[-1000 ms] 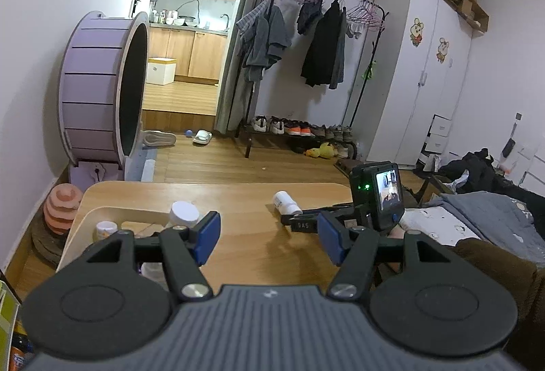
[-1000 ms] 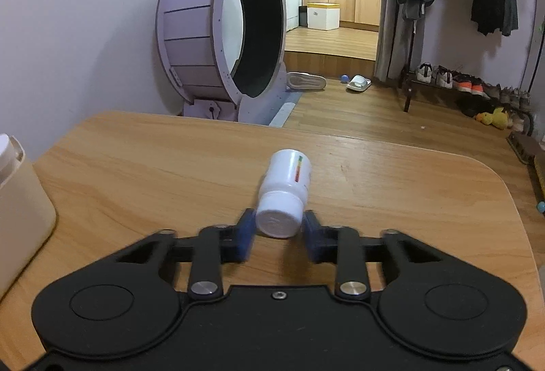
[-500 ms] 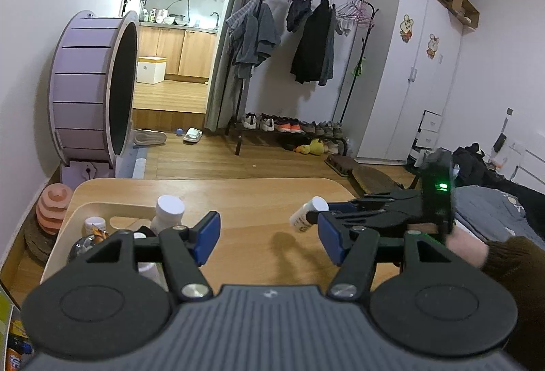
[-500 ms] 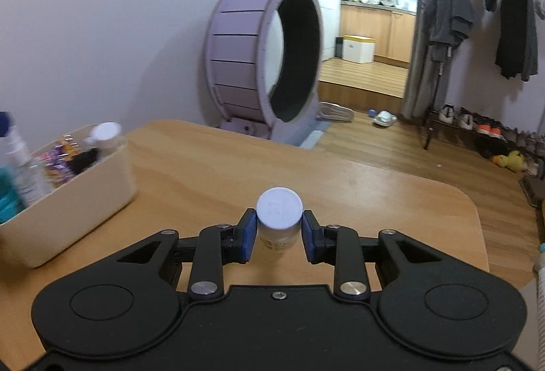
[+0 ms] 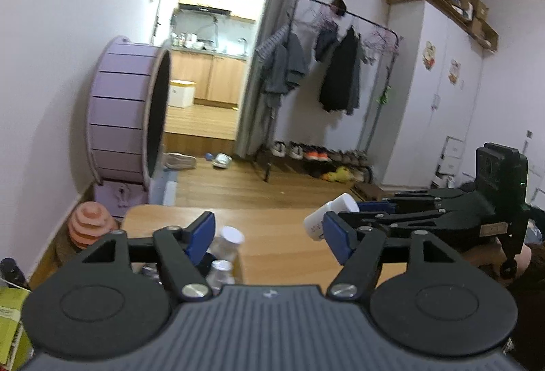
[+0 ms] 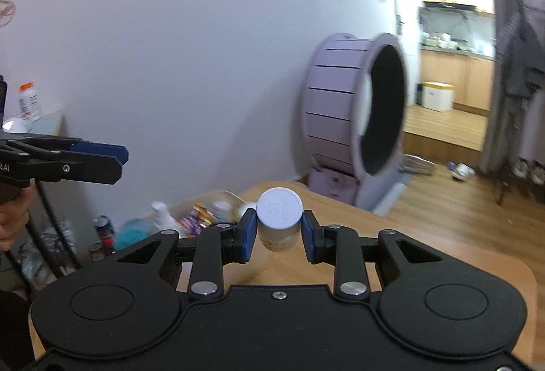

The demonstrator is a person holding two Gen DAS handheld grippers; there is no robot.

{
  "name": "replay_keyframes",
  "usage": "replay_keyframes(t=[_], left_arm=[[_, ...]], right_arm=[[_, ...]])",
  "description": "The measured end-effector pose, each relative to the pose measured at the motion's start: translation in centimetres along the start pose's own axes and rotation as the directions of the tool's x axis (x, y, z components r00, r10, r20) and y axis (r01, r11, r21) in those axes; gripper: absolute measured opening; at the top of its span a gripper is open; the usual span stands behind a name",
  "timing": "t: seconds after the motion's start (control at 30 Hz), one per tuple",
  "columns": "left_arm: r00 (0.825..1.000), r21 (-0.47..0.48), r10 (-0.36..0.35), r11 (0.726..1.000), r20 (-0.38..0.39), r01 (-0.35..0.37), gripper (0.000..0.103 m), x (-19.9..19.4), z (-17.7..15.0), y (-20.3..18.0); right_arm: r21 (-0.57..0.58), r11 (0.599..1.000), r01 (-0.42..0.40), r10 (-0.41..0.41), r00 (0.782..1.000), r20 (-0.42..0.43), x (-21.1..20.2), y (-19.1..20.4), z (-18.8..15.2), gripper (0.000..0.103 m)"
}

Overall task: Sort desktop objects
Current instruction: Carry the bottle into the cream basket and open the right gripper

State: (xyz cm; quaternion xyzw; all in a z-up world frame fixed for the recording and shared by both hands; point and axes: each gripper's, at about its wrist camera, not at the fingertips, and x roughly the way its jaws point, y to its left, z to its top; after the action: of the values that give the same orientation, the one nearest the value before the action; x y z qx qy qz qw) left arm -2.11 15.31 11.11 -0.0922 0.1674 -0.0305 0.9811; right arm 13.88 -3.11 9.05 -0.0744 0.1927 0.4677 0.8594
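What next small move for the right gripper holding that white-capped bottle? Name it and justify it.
Probably carry the white-capped plastic bottle leftward over the cream storage bin, then release. The right gripper is shut on it, lifted clear of the wooden table; the bin already holds similar bottles. The left gripper is open and empty.

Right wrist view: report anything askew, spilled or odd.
Nothing spilled or damaged. The right gripper holds a white bottle lifted off the table, cap toward the camera rather than upright; that fits a carry. The bin behind it is blurred, its contents jumbled. The left gripper is open and empty.
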Motion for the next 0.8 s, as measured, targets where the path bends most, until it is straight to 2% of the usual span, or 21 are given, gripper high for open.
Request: replay_keyframes(t=[0.17,0.3,0.43,0.47,0.5,0.57,0.8], left_arm=[[0.999,-0.029,0.037,0.999,0.008,-0.037,0.075,-0.8,0.4,1.5],[0.997,-0.062,0.079,0.995,0.000,-0.078,0.077,-1.0,0.4,3.1],[0.994,-0.094,0.107,0.990,0.003,-0.107,0.077,-1.4,0.3,4.5],[0.994,-0.097,0.109,0.989,0.005,-0.108,0.077,-1.5,0.3,4.7],[0.994,-0.099,0.110,0.989,0.005,-0.109,0.077,-1.6,0.4,4.9],[0.993,-0.102,0.116,0.988,0.002,-0.115,0.078,-1.6,0.4,5.1],[0.993,-0.093,0.114,0.989,-0.013,-0.115,0.078,-1.3,0.2,5.1]], right_arm=[[-0.008,0.998,-0.062,0.062,0.998,-0.018,4.1,1.6,1.4,0.028],[0.032,0.994,-0.101,0.102,0.994,-0.032,7.2,2.3,1.8,0.029],[0.033,0.995,-0.095,0.097,0.994,-0.055,10.4,2.8,1.5,0.030],[0.035,0.995,-0.089,0.091,0.994,-0.054,11.0,2.8,1.4,0.037],[0.039,0.996,-0.081,0.083,0.995,-0.049,11.4,2.8,1.2,0.051],[0.042,0.997,-0.057,0.058,0.998,-0.031,11.3,2.6,1.0,0.062],[0.044,0.998,-0.054,0.053,0.998,0.014,6.4,2.4,-0.2,0.062]])
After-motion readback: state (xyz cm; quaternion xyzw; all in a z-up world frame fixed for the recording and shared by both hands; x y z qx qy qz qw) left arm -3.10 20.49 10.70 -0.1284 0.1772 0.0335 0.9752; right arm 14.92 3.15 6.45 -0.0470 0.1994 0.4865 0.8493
